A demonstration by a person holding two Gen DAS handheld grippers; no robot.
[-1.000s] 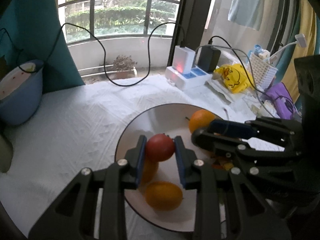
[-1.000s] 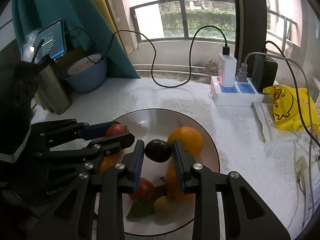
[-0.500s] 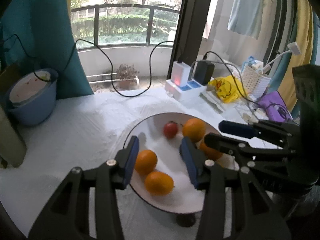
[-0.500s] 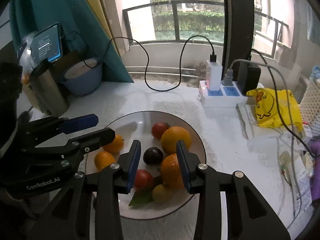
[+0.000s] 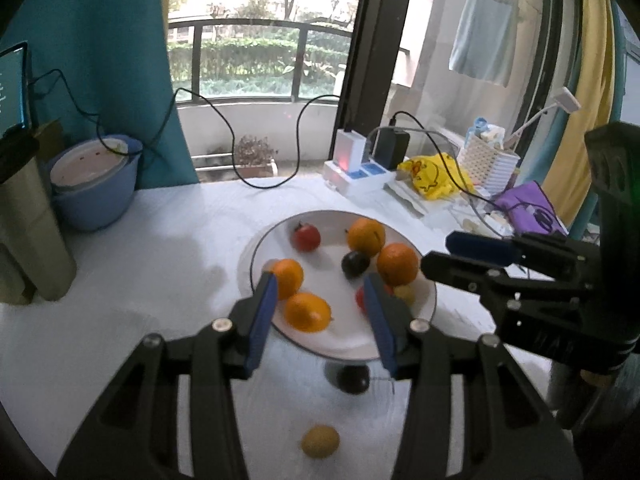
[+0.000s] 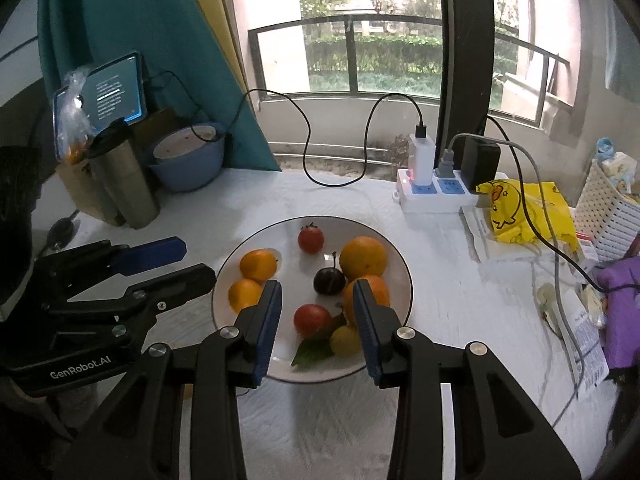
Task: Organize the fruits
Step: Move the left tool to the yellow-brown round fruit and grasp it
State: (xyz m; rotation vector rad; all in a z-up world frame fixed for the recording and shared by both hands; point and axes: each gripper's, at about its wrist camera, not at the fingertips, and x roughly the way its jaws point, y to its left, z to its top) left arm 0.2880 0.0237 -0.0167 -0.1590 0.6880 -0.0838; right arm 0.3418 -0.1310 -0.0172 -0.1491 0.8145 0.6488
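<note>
A white plate (image 6: 405,268) holds two red tomatoes (image 6: 311,239), a dark plum (image 6: 329,280), a big orange (image 6: 363,257) and several smaller oranges (image 6: 258,265), plus a small yellow fruit (image 6: 344,340) on a green leaf. My right gripper (image 6: 316,290) is open above the plate's near half, with nothing between its pads. My left gripper (image 5: 320,286) is also open and empty, over the plate (image 5: 280,224). In the left wrist view a second dark plum (image 5: 352,378) and a yellow fruit (image 5: 320,440) lie on the cloth in front of the plate.
A white cloth covers the table. Behind the plate stand a power strip (image 6: 432,194) with chargers and trailing cables, a blue bowl (image 6: 188,162), a steel tumbler (image 6: 124,176) and a lit screen (image 6: 116,92). A yellow duck bag (image 6: 520,212) and a white basket (image 6: 604,212) crowd the right.
The left gripper let go of the red tomato and the right let go of the dark plum; both fruits now lie on the plate. Both grippers opened and drew back and up.
</note>
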